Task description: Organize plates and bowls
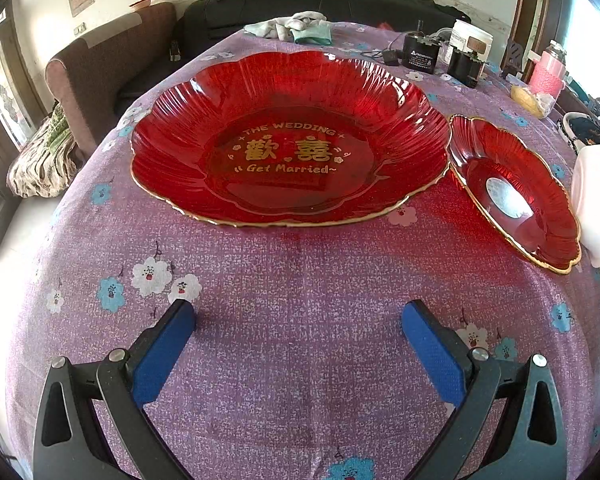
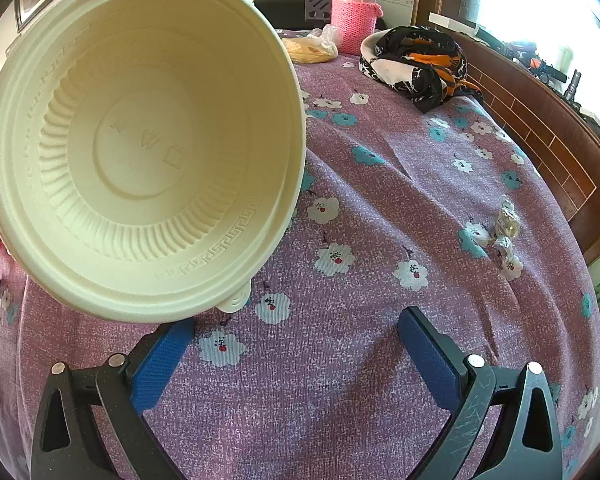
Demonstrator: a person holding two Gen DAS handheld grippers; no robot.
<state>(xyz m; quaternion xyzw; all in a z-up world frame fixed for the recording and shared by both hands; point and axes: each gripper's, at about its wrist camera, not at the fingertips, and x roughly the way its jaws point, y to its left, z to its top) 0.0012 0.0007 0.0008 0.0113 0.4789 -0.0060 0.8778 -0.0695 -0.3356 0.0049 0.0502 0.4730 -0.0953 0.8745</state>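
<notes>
A large red glass plate [image 1: 290, 140] with a gold rim and gold lettering lies flat on the purple flowered cloth [image 1: 300, 280]. To its right a small red glass plate [image 1: 514, 192] leans tilted, touching the big plate's rim. A cream disposable bowl [image 1: 596, 200] shows at the right edge. My left gripper [image 1: 298, 312] is open over bare cloth, short of the large plate. In the right wrist view the cream bowl [image 2: 140, 144] is tipped with its mouth toward the camera, and another rim [image 2: 236, 300] peeks out beneath it. My right gripper [image 2: 296, 320] is open, its left fingertip [image 2: 176, 332] just under the bowl's rim.
Towels [image 1: 292, 26], a black canister [image 1: 420, 54] and a white jar [image 1: 470, 38] stand at the table's far end, with a sofa [image 1: 112, 60] beyond. A pink-sleeved flask [image 2: 354, 20], bagged bread [image 2: 312, 48], a dish with dark cloth [image 2: 412, 60] and wrappers [image 2: 504, 236] lie to the right.
</notes>
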